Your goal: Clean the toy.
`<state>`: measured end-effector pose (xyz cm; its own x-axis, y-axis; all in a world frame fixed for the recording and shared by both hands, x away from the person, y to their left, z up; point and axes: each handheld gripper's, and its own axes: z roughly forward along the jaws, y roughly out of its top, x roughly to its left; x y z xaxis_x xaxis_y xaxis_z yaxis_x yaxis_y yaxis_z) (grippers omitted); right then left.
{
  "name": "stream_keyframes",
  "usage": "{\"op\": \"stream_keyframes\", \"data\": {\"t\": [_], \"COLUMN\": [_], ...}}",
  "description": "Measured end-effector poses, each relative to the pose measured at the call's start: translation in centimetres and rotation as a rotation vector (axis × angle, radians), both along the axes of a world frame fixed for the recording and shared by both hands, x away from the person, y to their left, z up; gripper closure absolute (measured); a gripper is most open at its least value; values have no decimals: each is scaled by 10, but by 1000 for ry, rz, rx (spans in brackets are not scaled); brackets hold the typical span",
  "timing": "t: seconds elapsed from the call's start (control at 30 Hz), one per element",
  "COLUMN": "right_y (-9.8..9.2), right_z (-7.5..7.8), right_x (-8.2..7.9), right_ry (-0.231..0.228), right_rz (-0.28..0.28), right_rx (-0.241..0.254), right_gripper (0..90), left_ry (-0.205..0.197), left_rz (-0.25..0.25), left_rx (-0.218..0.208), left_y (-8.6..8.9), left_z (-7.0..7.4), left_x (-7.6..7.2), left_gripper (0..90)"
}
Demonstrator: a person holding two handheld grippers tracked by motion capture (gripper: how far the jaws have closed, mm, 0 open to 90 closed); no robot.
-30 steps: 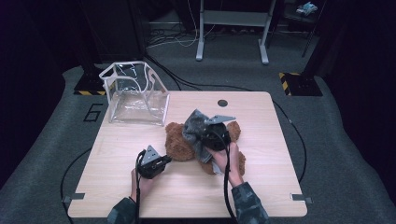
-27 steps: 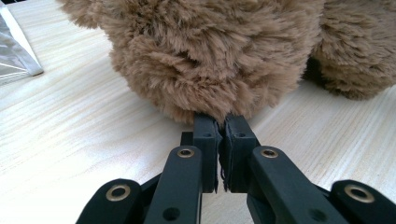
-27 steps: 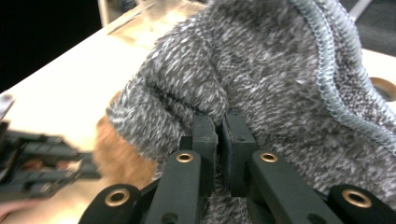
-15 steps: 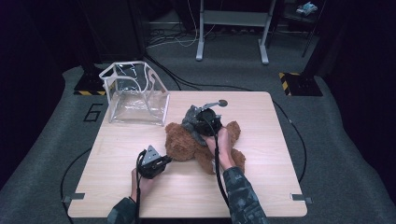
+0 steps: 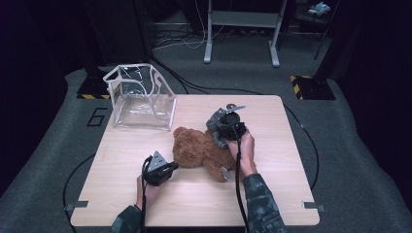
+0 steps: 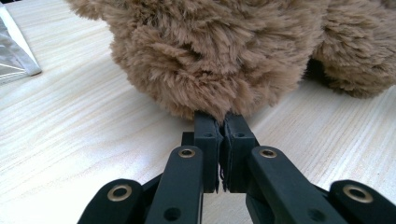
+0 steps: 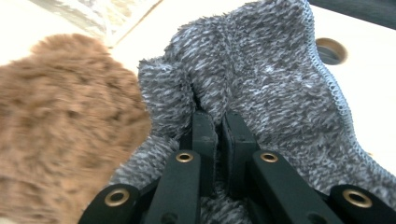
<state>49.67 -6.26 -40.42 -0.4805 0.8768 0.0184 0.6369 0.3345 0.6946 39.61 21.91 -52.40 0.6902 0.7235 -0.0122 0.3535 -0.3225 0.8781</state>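
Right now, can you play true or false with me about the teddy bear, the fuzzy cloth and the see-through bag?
1. The fluffy brown teddy bear lies on the light wooden table. True.
2. The left tool is wide open, away from the bear. False: its jaws are shut on the bear's fur.
3. The right tool pinches the fuzzy grey knitted cloth. True.
4. The bear sits inside the clear plastic bag with white edges. False: the bag stands apart from the bear, toward the table's far left corner.
5. The grey cloth is folded flat inside the bag. False: the right tool holds it up by the bear.
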Motion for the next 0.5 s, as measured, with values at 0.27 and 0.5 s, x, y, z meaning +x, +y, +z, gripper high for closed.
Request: {"op": "stream_keyframes", "data": {"t": [0.27,0.5], "right_y": [-39,-68], "right_z": [-2,-15], "right_x": [-2,-3], "right_ry": [3,19], "right_rz": [-94,-169], "right_rx": [-4,-7], "right_gripper": [855,856], "left_ry": [-2,-4], "left_rz": [6,7], "left_rx": [-3,2], "left_y": [0,-1], "left_z": [0,0], "left_x": [0,0], "left_gripper": [867,869]}}
